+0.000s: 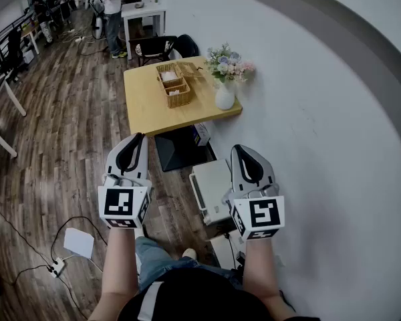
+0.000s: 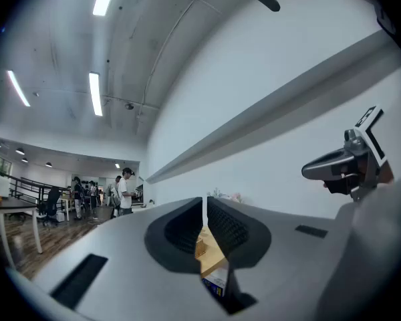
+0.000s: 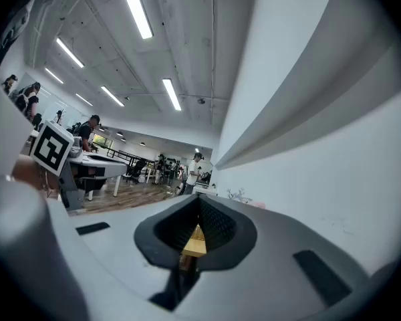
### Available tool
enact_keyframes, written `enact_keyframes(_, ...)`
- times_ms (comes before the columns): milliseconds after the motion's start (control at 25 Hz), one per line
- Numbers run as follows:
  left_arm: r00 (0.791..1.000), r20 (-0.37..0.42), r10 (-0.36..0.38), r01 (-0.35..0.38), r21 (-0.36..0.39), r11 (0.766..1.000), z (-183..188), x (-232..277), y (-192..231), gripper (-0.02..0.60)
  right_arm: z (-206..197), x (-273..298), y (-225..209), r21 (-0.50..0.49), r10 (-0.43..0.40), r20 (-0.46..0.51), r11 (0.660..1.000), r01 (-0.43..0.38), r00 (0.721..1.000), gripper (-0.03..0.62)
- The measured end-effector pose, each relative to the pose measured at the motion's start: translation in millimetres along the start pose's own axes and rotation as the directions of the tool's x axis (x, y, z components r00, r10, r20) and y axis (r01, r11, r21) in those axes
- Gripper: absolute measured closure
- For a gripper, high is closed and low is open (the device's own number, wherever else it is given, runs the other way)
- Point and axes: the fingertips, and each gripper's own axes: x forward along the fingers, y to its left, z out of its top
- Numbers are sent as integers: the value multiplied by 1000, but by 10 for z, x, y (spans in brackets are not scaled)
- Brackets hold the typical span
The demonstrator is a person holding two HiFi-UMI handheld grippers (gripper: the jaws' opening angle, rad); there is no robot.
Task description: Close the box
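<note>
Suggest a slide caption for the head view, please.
Shut, the left hand-held gripper and right hand-held gripper face a yellow table bearing an open wicker box.

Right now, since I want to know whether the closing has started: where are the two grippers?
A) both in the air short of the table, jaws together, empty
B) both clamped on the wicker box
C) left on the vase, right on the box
A: in the head view the left gripper and right gripper hang over the floor, short of the table where the wicker box sits. Each gripper view shows jaws together with nothing between.
</note>
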Motion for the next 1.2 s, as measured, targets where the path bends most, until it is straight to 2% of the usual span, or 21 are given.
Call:
enact_keyframes(320, 1000, -3, -18, 18, 20, 1000, -53, 26, -16, 551, -12, 2, 11, 20, 0, 16, 1000, 0, 1000, 579)
enact_keyframes(480, 999, -25, -36, 35, -42, 999, -107, 1, 42, 534, -11, 35, 113, 42, 11, 22, 999, -12, 1000, 570)
enact_keyframes(520, 998, -38, -51, 48, -68, 997, -139, 14, 53, 420, -18, 64, 153, 54, 26, 24, 998, -28, 999, 486)
enact_keyframes(560, 997, -45, -63, 59, -85, 995, -163, 32, 73, 262, -19, 101, 192, 64, 40, 27, 997, -42, 999, 330)
enact_keyframes(600, 997, -45, -65, 61, -90, 994, -171, 49, 111, 234, -13, 140, 218, 71, 44, 32, 996, -46, 999, 307)
enact_keyframes(920, 999, -31, -34, 32, -78, 996, -207, 176, 625, 216, 72, 528, 400, 92, -1, 34, 996, -2, 999, 292)
enact_keyframes(1200, 998, -41, -40, 37, -74, 997, -298, 381, 1294, 216, 161, 1082, 769, 87, -11, 13, 996, 10, 1000, 292)
